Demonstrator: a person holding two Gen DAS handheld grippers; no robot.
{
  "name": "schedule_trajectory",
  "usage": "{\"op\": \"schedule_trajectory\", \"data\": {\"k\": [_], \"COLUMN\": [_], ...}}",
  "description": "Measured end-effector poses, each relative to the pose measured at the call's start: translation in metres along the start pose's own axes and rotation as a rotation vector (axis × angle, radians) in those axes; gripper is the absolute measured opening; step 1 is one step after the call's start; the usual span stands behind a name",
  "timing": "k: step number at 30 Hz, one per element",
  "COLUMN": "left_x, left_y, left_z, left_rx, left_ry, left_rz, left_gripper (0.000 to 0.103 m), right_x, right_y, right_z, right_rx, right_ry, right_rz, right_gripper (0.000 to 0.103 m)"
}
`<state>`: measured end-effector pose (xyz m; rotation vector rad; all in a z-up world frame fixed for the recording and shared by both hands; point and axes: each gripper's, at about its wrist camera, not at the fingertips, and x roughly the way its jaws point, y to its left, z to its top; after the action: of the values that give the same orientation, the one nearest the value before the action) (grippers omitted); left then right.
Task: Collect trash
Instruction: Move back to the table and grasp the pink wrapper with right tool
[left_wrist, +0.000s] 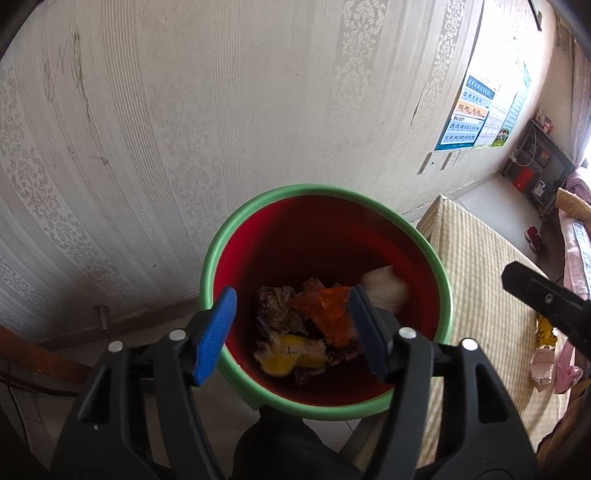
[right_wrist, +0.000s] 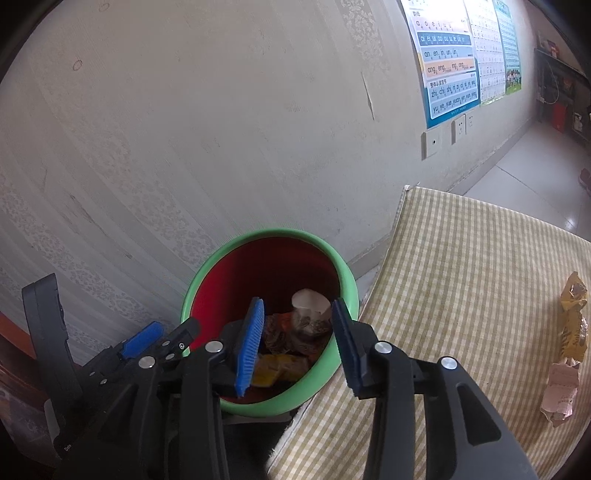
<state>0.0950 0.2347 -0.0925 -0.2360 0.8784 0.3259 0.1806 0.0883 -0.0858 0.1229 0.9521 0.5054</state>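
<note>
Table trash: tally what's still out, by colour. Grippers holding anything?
Yellow wrapper: 1
Pink-white crumpled paper: 1
Total on the checked tablecloth: 2
Left gripper and right gripper: both open, empty, over the bin.

Between your left gripper's (left_wrist: 293, 334) ribbed blue rubber pads (left_wrist: 216, 334) sits a glossy plastic bin (left_wrist: 207, 273) of crumpled paper (left_wrist: 275, 308). Right of your fingers: matt checked cloth (right_wrist: 461, 266), shiny yellow wrapper (right_wrist: 573, 317).
</note>
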Motion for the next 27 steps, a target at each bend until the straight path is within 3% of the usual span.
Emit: {"op": "schedule_trajectory", "data": {"k": [9, 16, 22, 24, 27], "left_x": [-0.018, -0.037, -0.049, -0.056, -0.067], "left_y": [-0.030, -0.075, -0.125, -0.143, -0.175], "left_z": [-0.016, -0.042, -0.065, -0.072, -0.085], "left_rx": [0.088, 0.176, 0.237, 0.258, 0.326], "left_ry": [-0.013, -0.001, 0.052, 0.059, 0.050], "left_rz": [-0.025, -0.126, -0.235, -0.264, -0.296], "left_gripper": [0.067, 0.069, 0.070, 0.070, 0.071], "right_x": [-0.049, -0.117, -0.162, -0.162, -0.146], "right_y": [-0.040, -0.125, -0.221, -0.254, -0.295], "right_z": [-0.026, -0.058, -0.069, -0.071, -0.078], "right_rx": [0.021, 0.070, 0.230, 0.305, 0.434], "right_ry": [-0.046, -0.121, -0.166, -0.131, -0.044], "right_rz": [-0.095, -0.366, -0.631, -0.639, -0.574], "right_gripper": [0.046, 0.054, 0.056, 0.057, 0.057]}}
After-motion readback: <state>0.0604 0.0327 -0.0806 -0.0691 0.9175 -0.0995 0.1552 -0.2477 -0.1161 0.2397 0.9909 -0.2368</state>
